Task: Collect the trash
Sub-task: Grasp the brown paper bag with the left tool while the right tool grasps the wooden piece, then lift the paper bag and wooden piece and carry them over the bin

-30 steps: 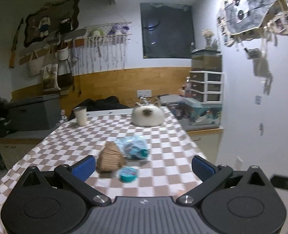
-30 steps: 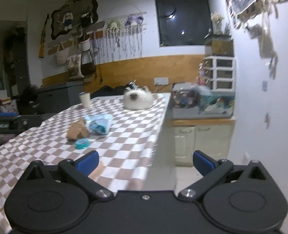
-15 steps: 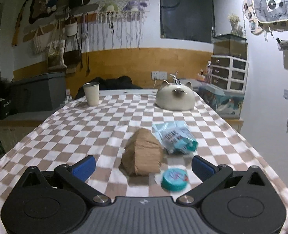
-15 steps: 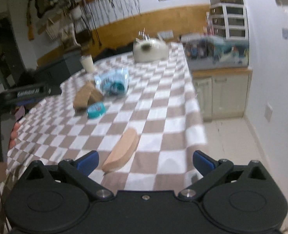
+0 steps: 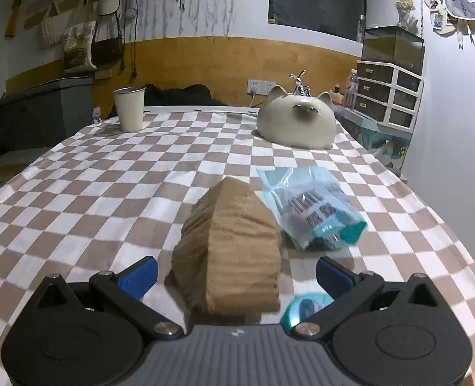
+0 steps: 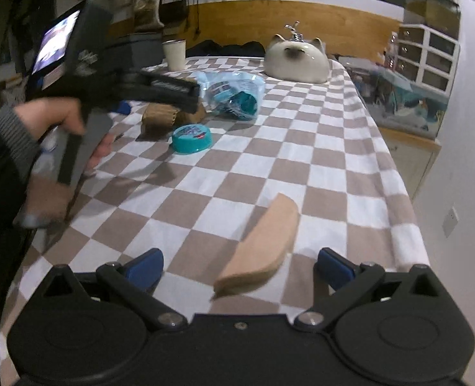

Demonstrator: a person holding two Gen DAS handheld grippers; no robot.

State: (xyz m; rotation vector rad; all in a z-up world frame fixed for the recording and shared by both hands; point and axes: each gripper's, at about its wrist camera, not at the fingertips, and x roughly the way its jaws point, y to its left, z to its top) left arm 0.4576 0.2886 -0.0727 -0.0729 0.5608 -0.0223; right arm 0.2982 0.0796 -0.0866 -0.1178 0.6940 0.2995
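A crumpled brown paper bag (image 5: 231, 251) lies on the checkered tablecloth (image 5: 108, 193), right between the fingers of my open left gripper (image 5: 235, 276). A light blue plastic wrapper (image 5: 314, 209) lies just behind it to the right. A teal round lid (image 5: 305, 308) sits under the left gripper's right finger. My right gripper (image 6: 239, 265) is open, with a tan curved cardboard piece (image 6: 263, 251) between its fingers near the table's front edge. In the right wrist view I see the bag (image 6: 160, 117), the wrapper (image 6: 234, 91), the lid (image 6: 192, 138) and the hand-held left gripper (image 6: 160, 91).
A white cat-shaped ceramic pot (image 5: 296, 125) and a cream cup (image 5: 129, 109) stand at the far end of the table. A counter with clutter and drawers (image 5: 388, 99) runs along the right wall. The table's right edge (image 6: 407, 209) drops to the floor.
Both grippers have moved forward and down toward the table. The paper bag now sits between the left fingers, and the tan piece between the right fingers.
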